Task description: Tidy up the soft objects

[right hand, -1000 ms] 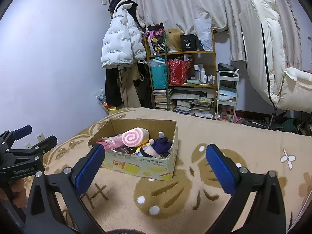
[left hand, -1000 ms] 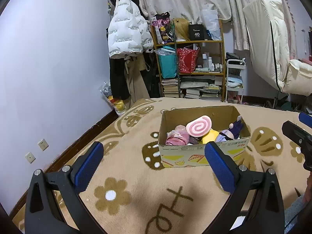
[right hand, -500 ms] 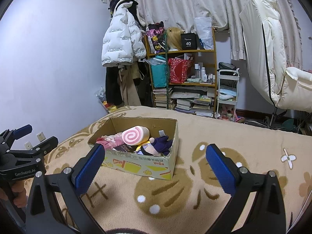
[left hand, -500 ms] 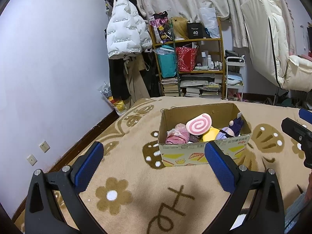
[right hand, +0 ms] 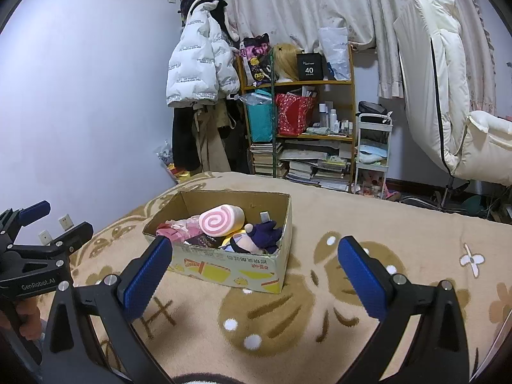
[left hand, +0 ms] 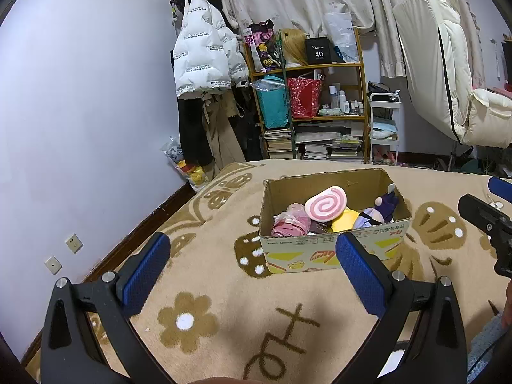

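Note:
A cardboard box (left hand: 332, 252) stands on the beige blanket (left hand: 204, 288), also in the right wrist view (right hand: 230, 268). It holds soft toys: a pink swirl roll plush (left hand: 325, 204) (right hand: 220, 220), a pink bundle (left hand: 290, 224) (right hand: 179, 228), a yellow plush (left hand: 345, 219), and a purple doll (left hand: 384, 208) (right hand: 262, 236). My left gripper (left hand: 252, 268) is open and empty, hovering in front of the box. My right gripper (right hand: 252, 265) is open and empty, near the box's front right.
A shelf (left hand: 307, 108) with books and bags stands against the far wall, beside a hanging white jacket (left hand: 204, 54). A white cart (right hand: 372, 153) and a white padded chair (right hand: 448, 96) stand at the right. The wall runs along the blanket's left edge.
Both views have tilted up slightly; the box sits a little lower in each. Both grippers stay open and empty.

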Tool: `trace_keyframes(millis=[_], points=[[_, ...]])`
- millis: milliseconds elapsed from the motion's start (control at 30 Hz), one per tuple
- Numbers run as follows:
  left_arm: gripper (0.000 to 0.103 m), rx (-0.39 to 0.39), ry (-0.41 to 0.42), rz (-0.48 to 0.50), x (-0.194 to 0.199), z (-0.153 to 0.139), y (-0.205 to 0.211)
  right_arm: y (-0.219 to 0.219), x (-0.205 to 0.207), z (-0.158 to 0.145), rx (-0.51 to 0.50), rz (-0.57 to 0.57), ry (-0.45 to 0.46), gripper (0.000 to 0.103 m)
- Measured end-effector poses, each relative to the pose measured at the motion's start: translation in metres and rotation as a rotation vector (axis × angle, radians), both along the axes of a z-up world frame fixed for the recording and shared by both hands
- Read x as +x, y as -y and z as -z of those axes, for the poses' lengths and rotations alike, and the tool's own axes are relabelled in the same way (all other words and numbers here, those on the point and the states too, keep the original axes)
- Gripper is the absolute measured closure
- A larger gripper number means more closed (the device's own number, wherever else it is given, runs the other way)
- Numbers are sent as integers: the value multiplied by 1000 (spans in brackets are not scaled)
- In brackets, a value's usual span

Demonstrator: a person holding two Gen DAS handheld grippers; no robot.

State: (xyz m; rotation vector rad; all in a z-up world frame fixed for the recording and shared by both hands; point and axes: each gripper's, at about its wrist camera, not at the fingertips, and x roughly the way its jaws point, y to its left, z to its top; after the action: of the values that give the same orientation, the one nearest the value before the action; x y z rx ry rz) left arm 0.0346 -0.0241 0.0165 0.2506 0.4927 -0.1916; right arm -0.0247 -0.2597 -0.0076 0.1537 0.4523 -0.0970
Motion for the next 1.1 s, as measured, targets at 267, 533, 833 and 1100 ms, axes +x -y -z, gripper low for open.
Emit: trace_keyframes(millis=[267, 533, 833, 1100], points=[[1, -4, -1, 0, 0, 0, 0, 1, 0, 1, 0, 2, -2, 0], [1, -4, -1, -1, -1, -1, -1, 1, 0, 1, -1, 2, -2, 0], [1, -4, -3, 0, -1, -1, 0, 2, -1, 1, -3, 1, -2, 0], [1, -1, -4, 0, -3, 0, 2, 2, 0, 1, -3, 1, -2, 0]])
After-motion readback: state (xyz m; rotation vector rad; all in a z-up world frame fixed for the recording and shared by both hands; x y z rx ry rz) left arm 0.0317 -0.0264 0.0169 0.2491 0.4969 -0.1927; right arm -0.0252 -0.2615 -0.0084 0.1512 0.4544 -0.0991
